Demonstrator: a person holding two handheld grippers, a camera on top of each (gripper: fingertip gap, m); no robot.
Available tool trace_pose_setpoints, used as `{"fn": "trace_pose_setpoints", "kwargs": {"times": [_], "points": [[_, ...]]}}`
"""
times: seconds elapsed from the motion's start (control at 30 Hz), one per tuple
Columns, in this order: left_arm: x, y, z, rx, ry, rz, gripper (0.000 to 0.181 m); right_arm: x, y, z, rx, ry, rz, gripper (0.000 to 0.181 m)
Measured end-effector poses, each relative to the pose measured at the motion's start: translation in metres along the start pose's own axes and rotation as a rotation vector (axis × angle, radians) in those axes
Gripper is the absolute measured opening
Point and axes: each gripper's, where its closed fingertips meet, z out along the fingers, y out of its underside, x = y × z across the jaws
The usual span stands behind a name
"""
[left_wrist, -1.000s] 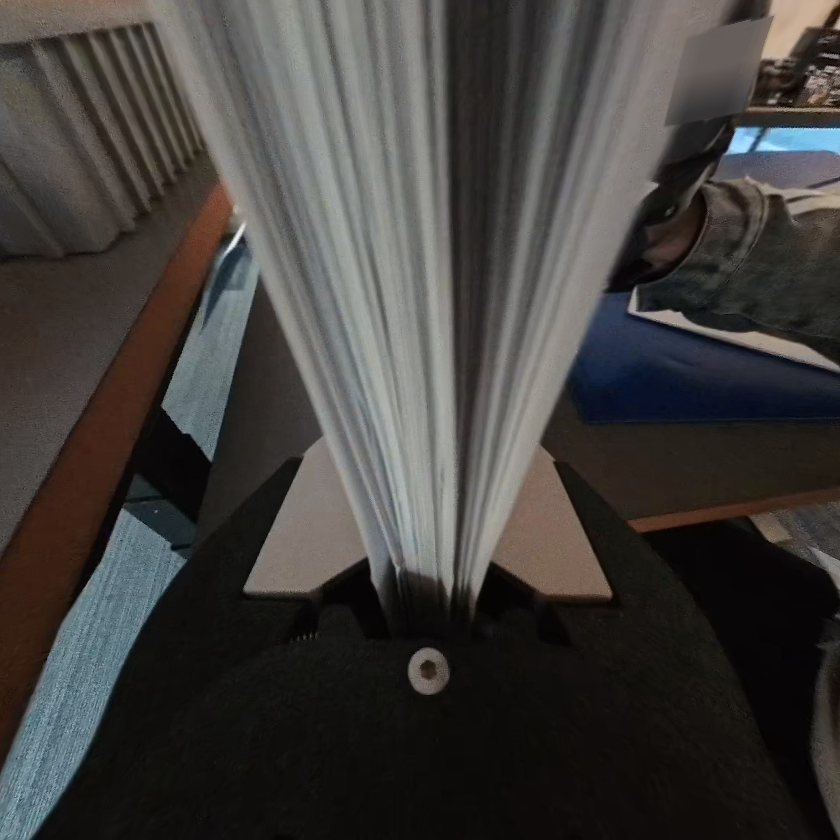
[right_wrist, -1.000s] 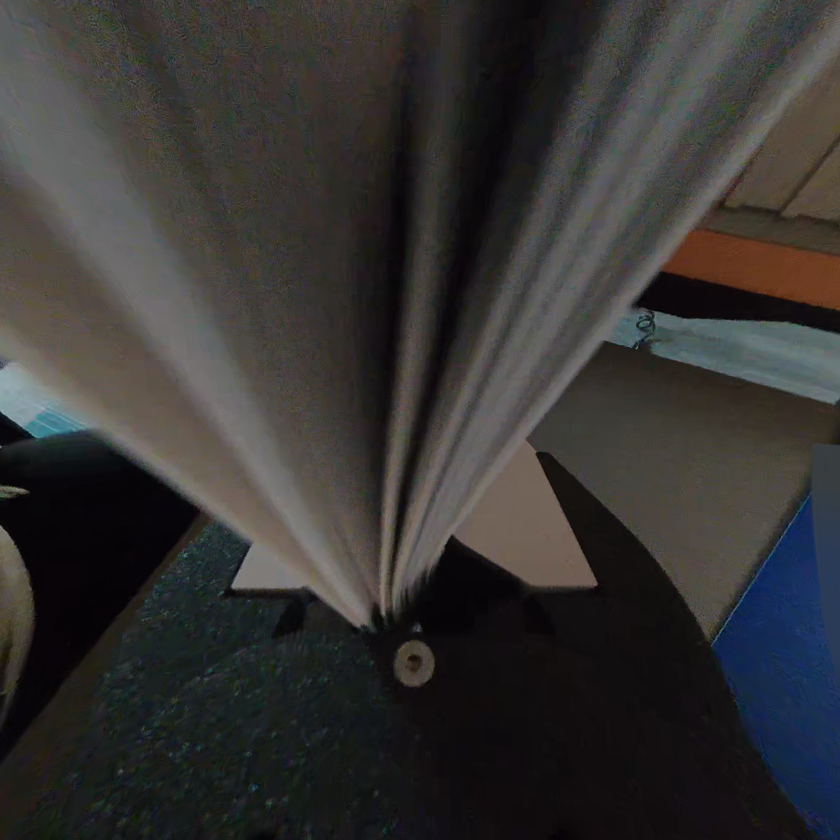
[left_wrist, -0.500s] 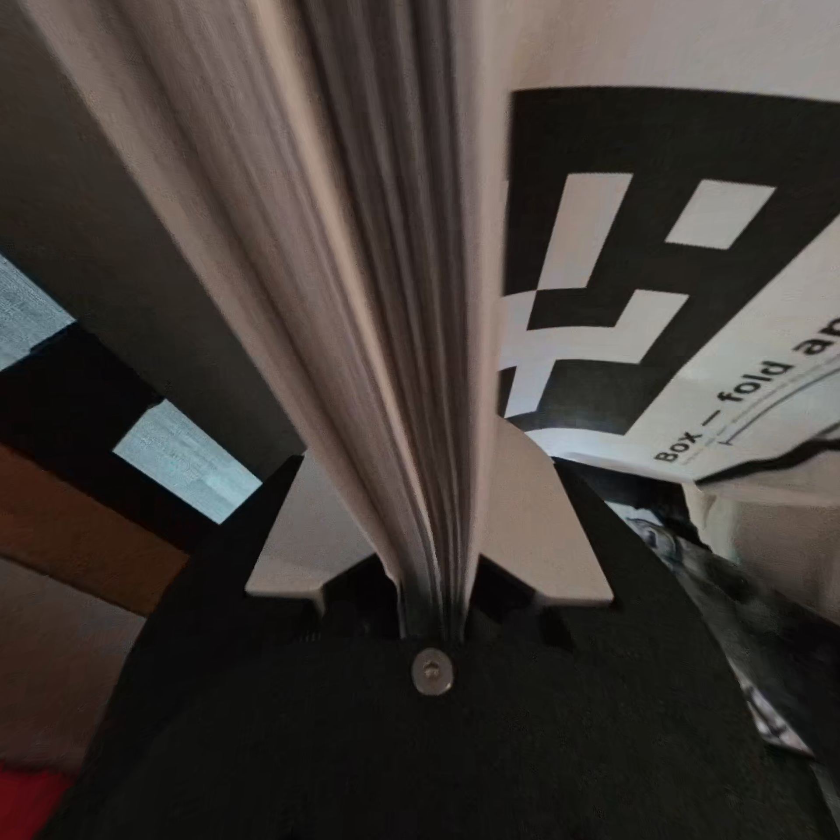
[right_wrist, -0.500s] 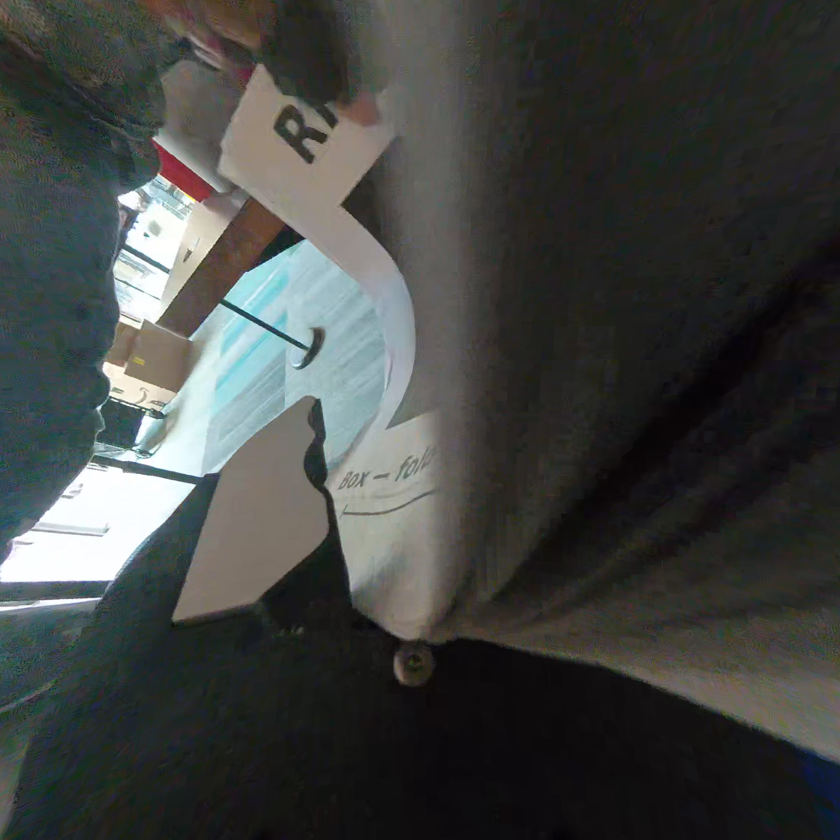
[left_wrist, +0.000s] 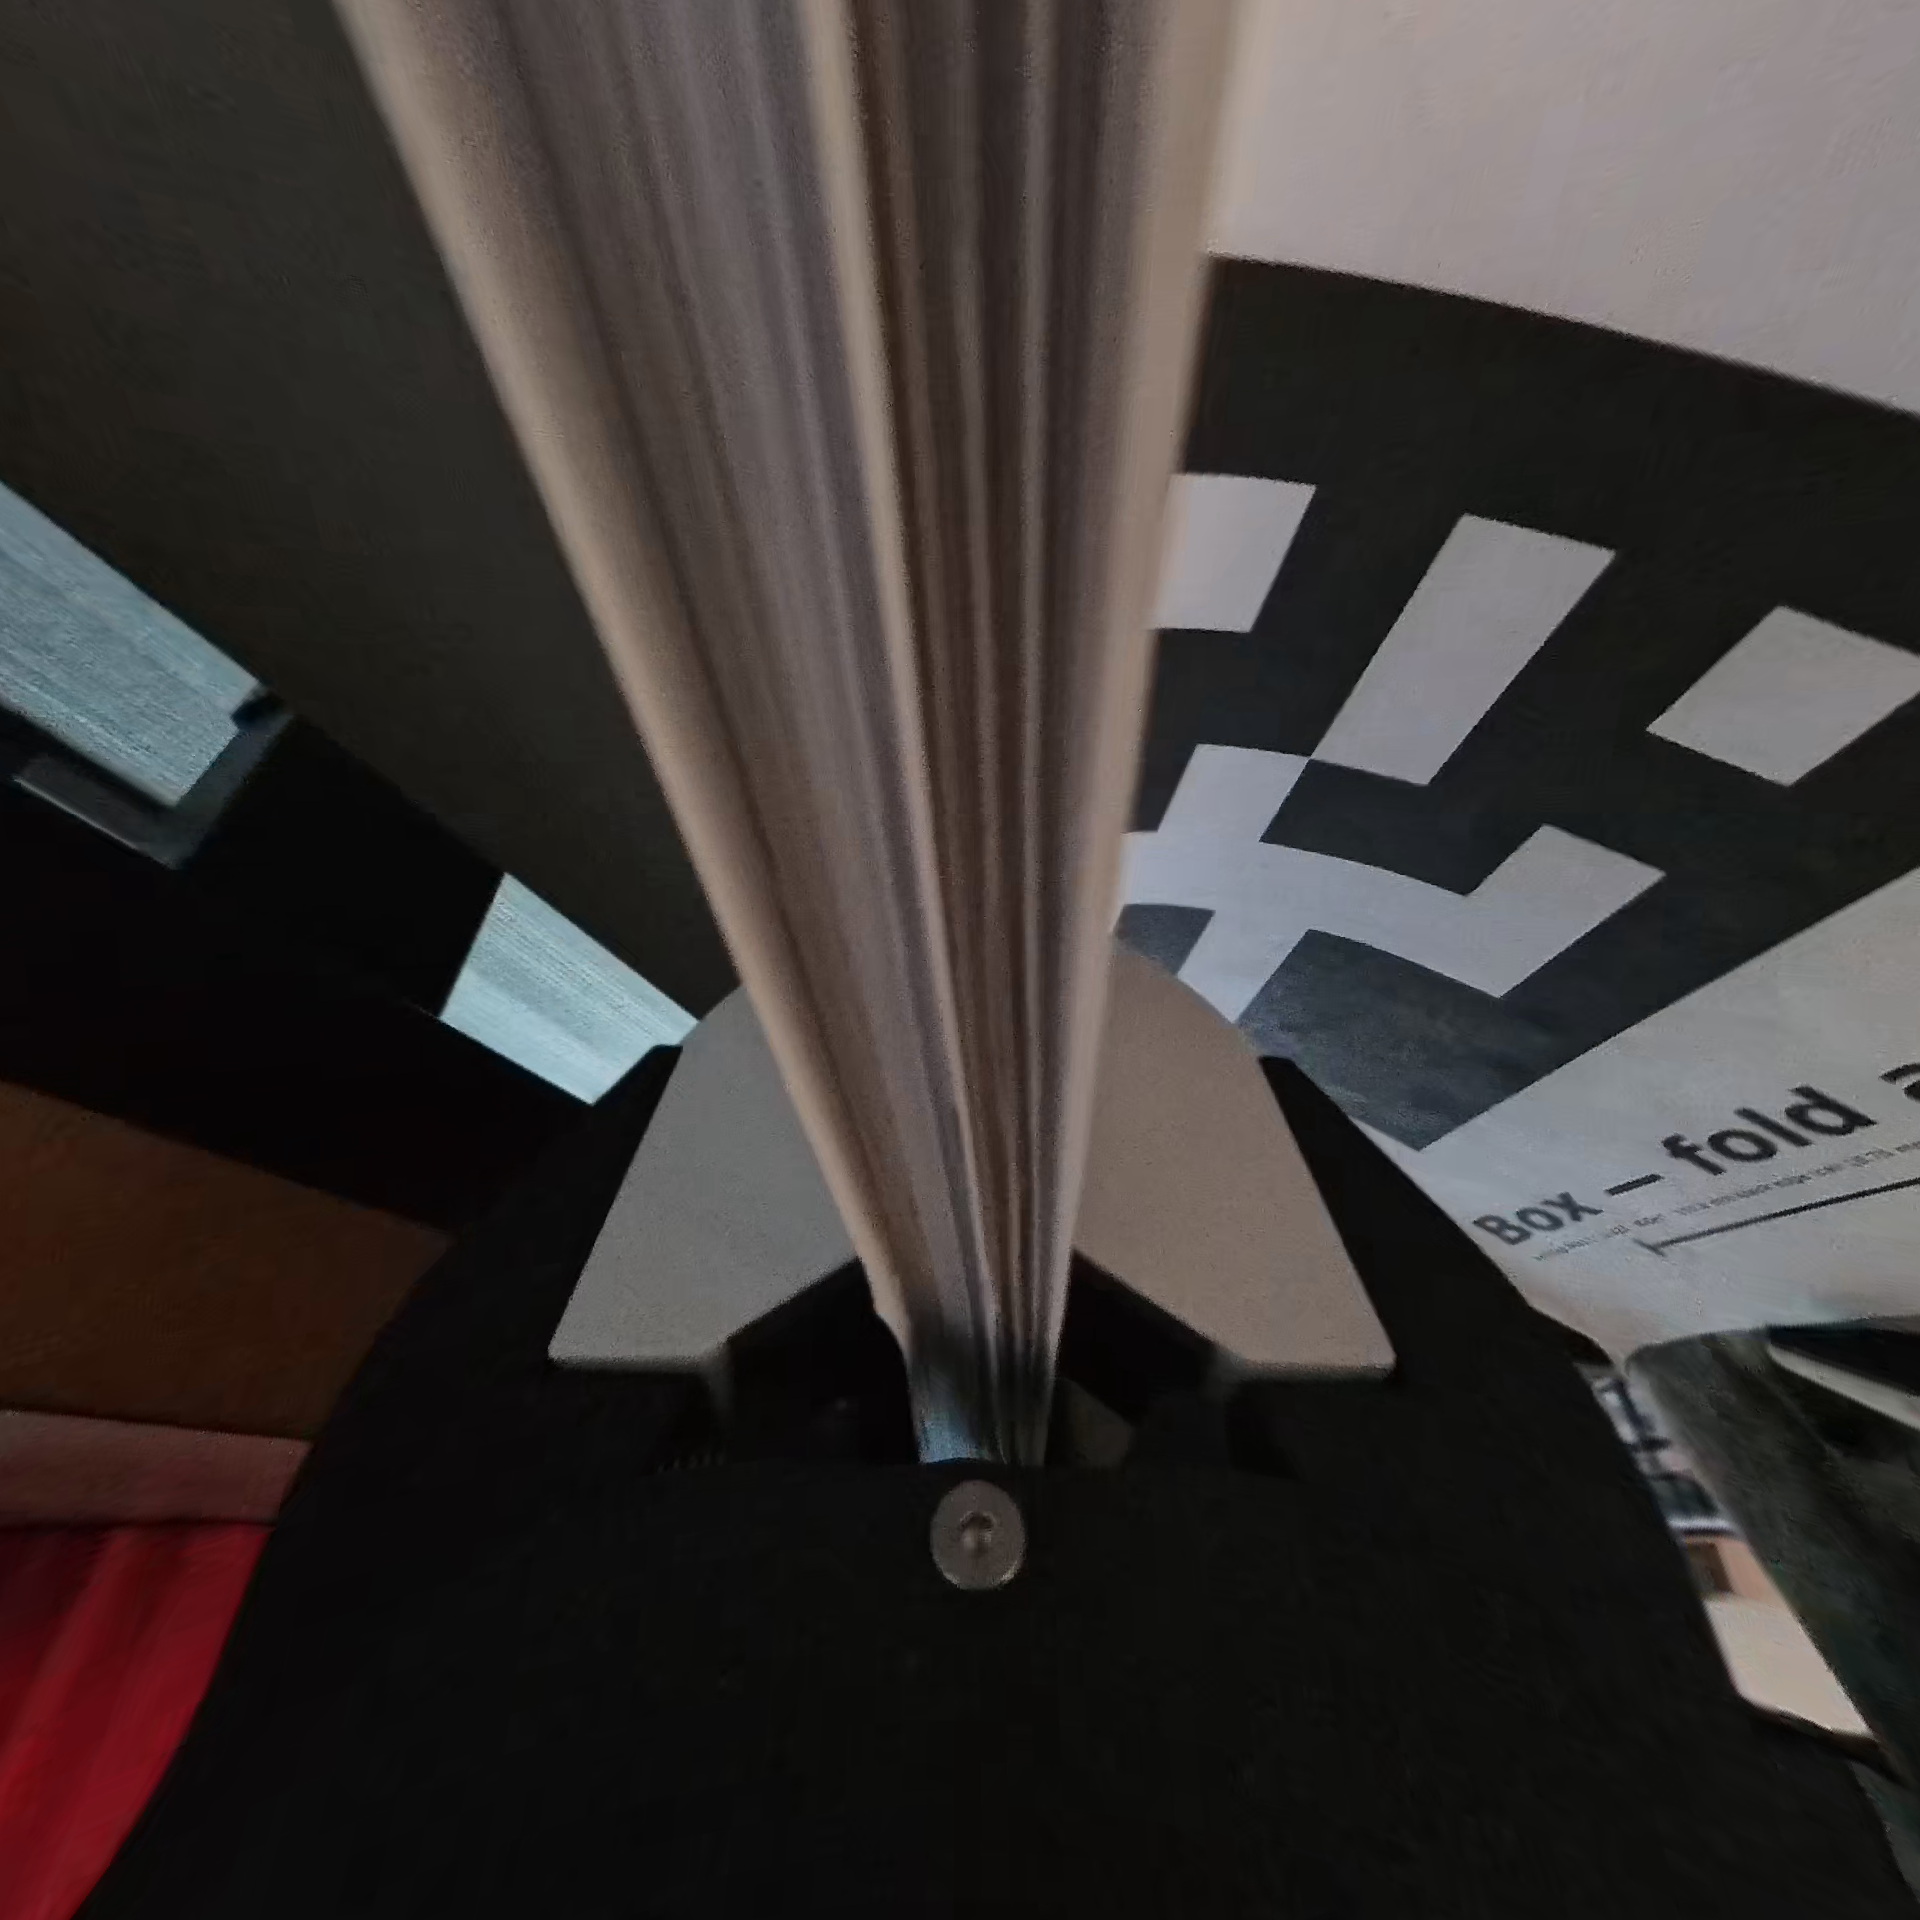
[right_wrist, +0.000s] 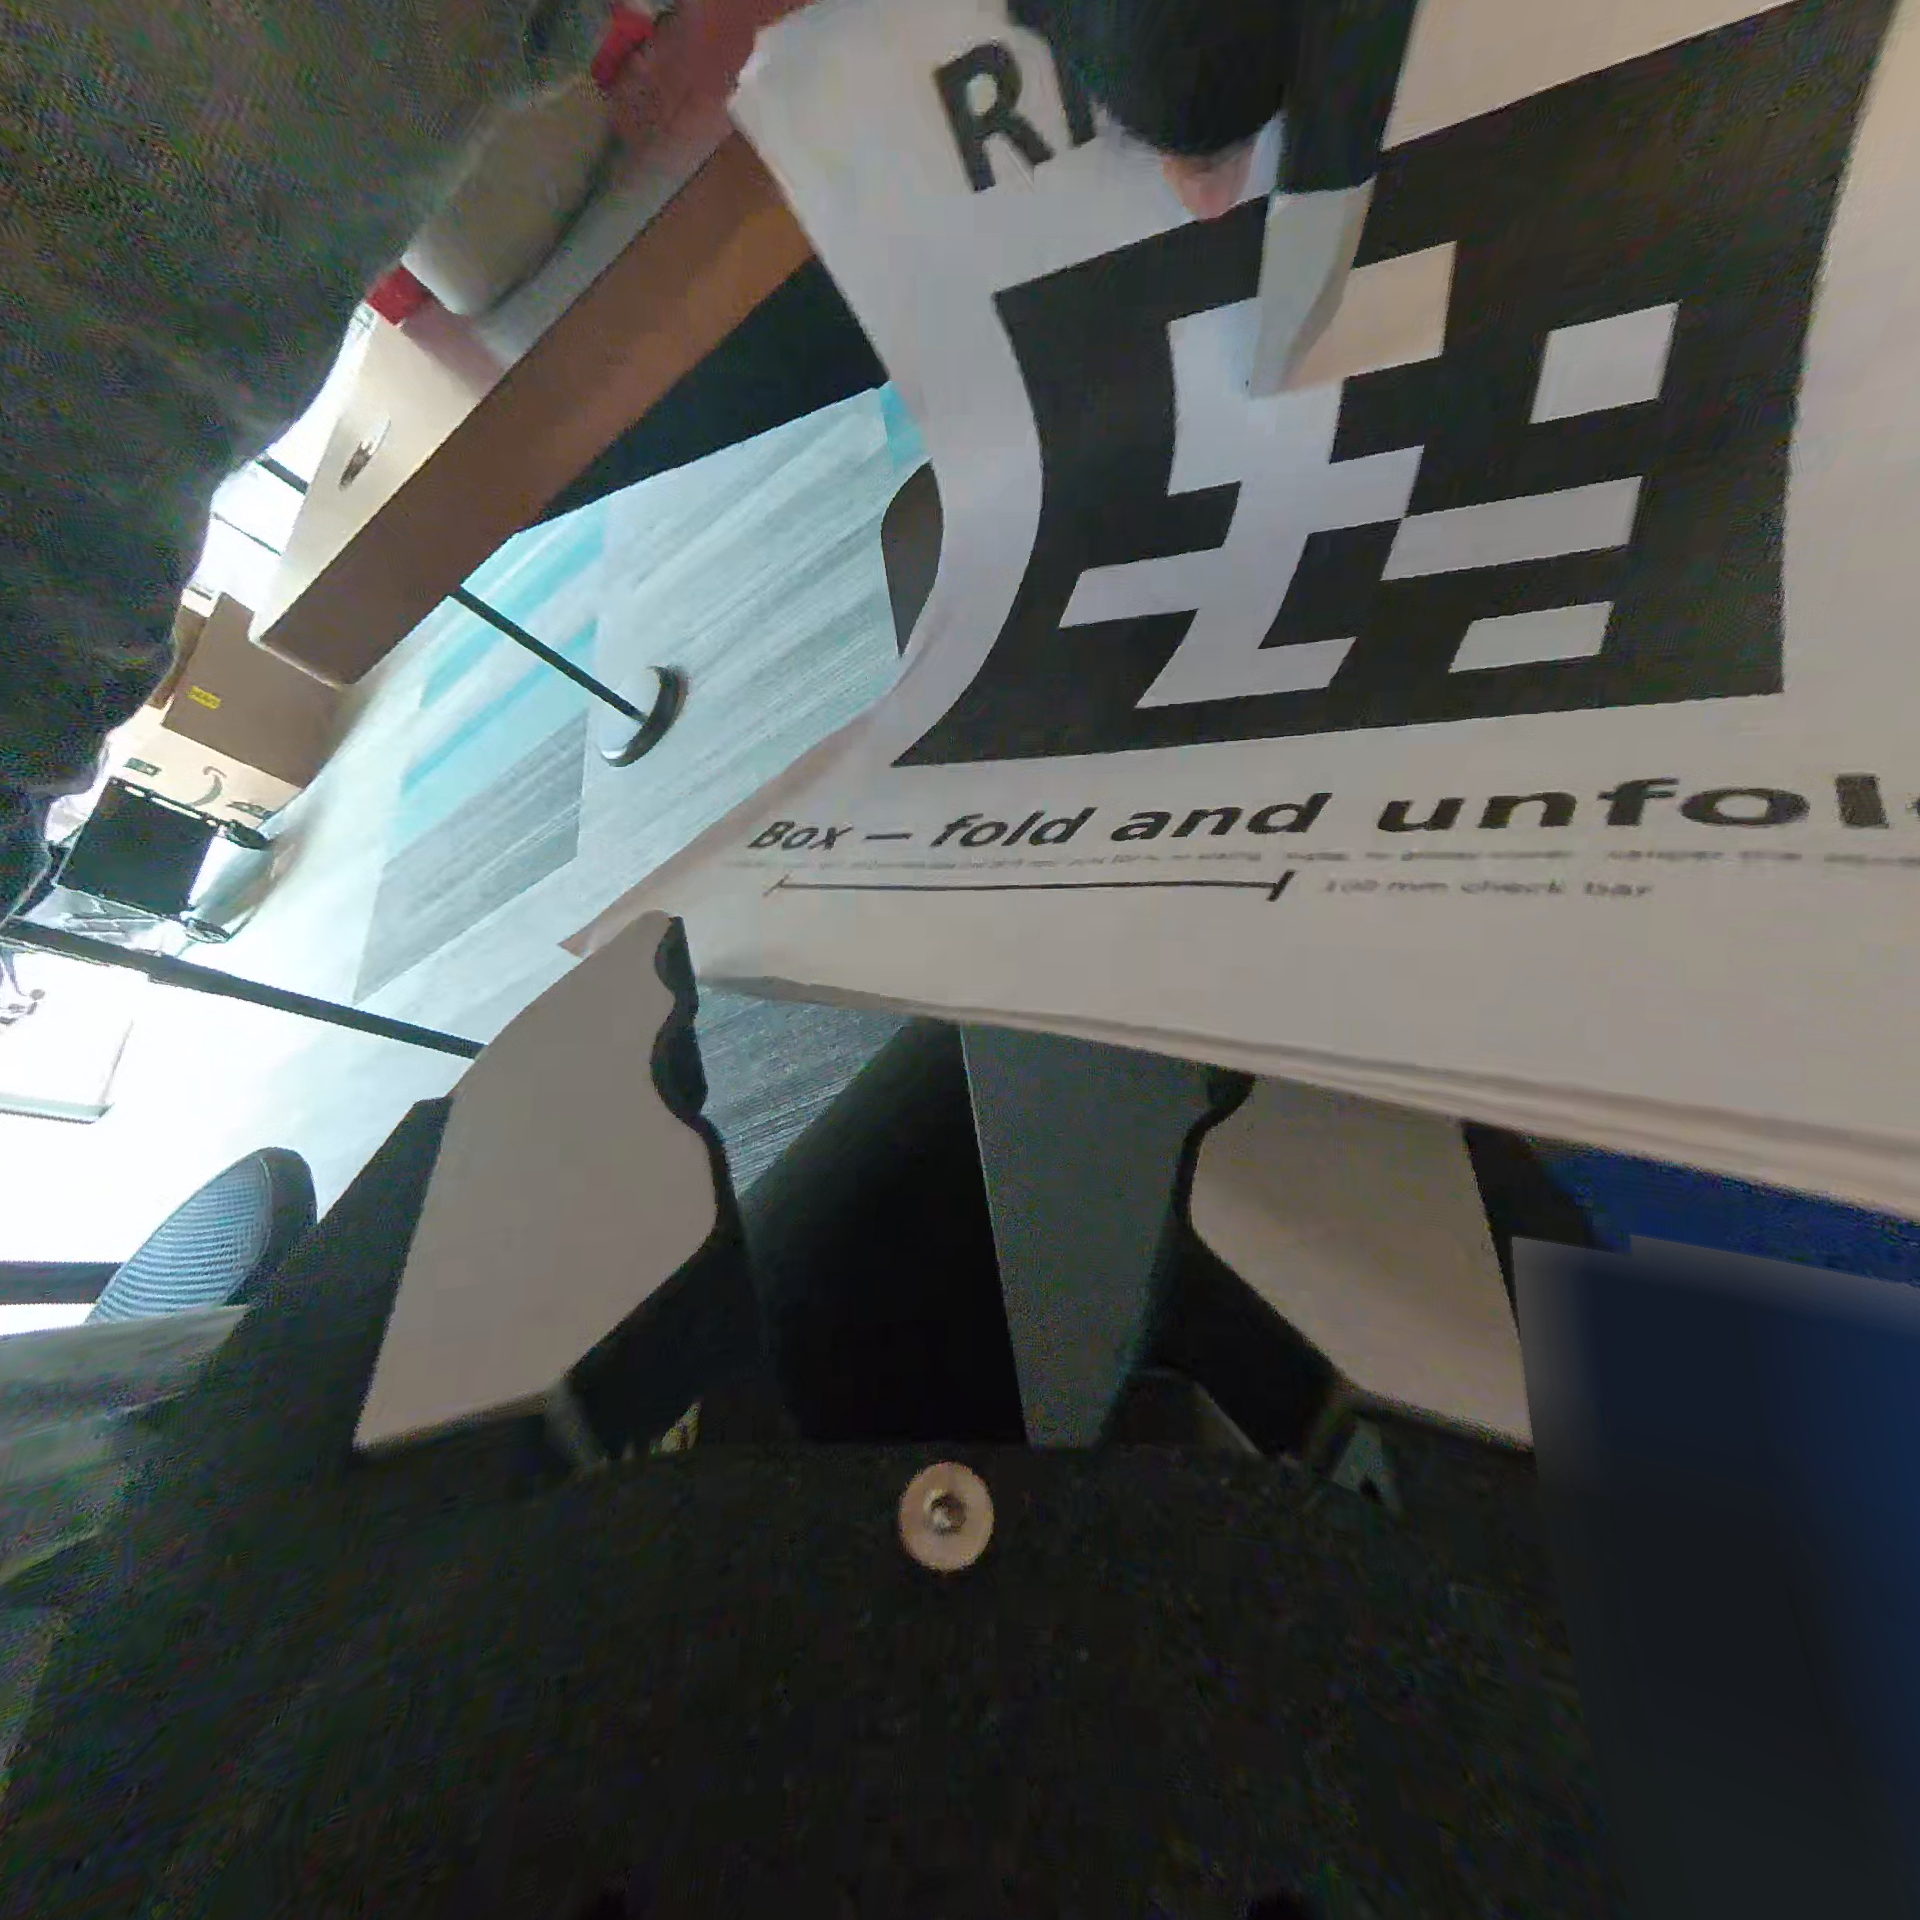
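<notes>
My left gripper (left_wrist: 966, 1039) is shut on the edge of a thick stack of white paper sheets (left_wrist: 894, 623), which fans up out of the jaws. To its right, a sheet from the stack (left_wrist: 1558, 727) bears a black-and-white square marker and printed lines. My right gripper (right_wrist: 956, 1039) is open and empty, its left finger (right_wrist: 561, 1195) in plain sight. The same paper stack (right_wrist: 1351, 914) lies across just above the right fingers. The far corner of the top sheet (right_wrist: 935, 208) curls up, and a dark object at the top edge partly hides it.
A brown-edged table (right_wrist: 540, 416) runs along the left over a pale blue and grey carpet floor (right_wrist: 623, 675). A mesh chair (right_wrist: 208, 1236) and cardboard boxes (right_wrist: 239, 686) stand at far left. A blue mat (right_wrist: 1662, 1195) lies under the stack. A red surface (left_wrist: 104, 1683) shows at lower left.
My right gripper has let go of the paper stack and opened. Both views have swung round. My left gripper stays shut on the stack.
</notes>
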Motion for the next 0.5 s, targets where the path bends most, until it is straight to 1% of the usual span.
{"fn": "trace_pose_setpoints", "kwargs": {"times": [0.07, 0.1, 0.17, 0.27, 0.33, 0.4, 0.5], "points": [[-0.002, 0.005, 0.002, 0.004, 0.027, -0.047, 0.024, 0.012, -0.009, -0.004, -0.015, 0.010, 0.012, 0.087], [-0.002, 0.007, 0.003, 0.007, 0.033, -0.069, 0.024, 0.019, -0.010, -0.003, -0.046, 0.021, 0.001, 0.082], [-0.005, 0.011, 0.004, 0.012, 0.039, -0.100, 0.025, 0.026, -0.008, -0.001, -0.127, 0.035, -0.019, 0.083], [-0.008, 0.011, 0.008, 0.040, 0.066, -0.133, 0.028, 0.029, -0.016, -0.003, -0.147, 0.029, -0.052, 0.083], [-0.014, 0.013, 0.007, 0.064, 0.032, -0.153, 0.041, 0.035, -0.018, -0.004, -0.137, 0.036, -0.027, 0.084], [-0.019, 0.015, 0.003, 0.100, -0.012, -0.138, 0.060, 0.044, -0.014, -0.005, -0.142, 0.060, -0.013, 0.085], [-0.020, 0.020, -0.012, 0.175, -0.040, -0.119, 0.076, 0.055, -0.003, -0.008, -0.161, 0.101, -0.005, 0.087]]}}
